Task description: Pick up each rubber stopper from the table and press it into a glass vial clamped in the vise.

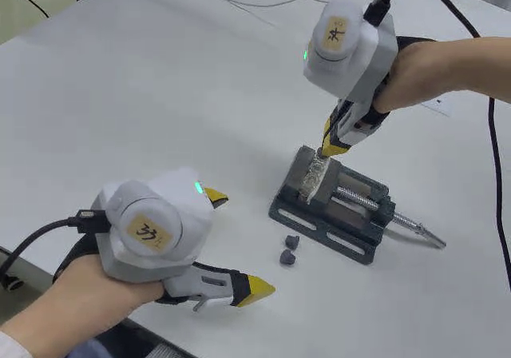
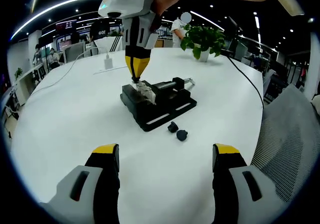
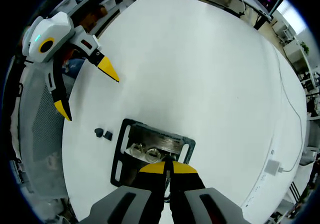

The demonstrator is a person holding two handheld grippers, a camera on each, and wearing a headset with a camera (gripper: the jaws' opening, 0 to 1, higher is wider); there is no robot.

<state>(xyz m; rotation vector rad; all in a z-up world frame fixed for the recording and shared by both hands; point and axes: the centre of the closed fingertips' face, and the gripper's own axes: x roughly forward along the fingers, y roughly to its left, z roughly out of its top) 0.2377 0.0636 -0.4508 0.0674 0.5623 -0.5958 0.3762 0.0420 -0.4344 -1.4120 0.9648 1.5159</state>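
A dark vise (image 1: 329,214) stands on the white table, with clear glass vials (image 1: 314,176) clamped in its jaws. My right gripper (image 1: 329,150) points down with its shut yellow tips right on top of the vials; nothing shows between them. In the right gripper view the shut tips (image 3: 167,168) hover just over the vials (image 3: 145,153). Two dark rubber stoppers (image 1: 289,248) lie loose on the table beside the vise. My left gripper (image 1: 238,242) is open and holds nothing, low at the front left, a short way from the stoppers (image 2: 177,131).
A white cable (image 1: 239,2) runs across the far side of the table. The vise's screw handle (image 1: 419,228) sticks out to the right. The table's near edge (image 1: 48,288) is close behind my left hand. A white charger (image 2: 108,62) lies beyond the vise.
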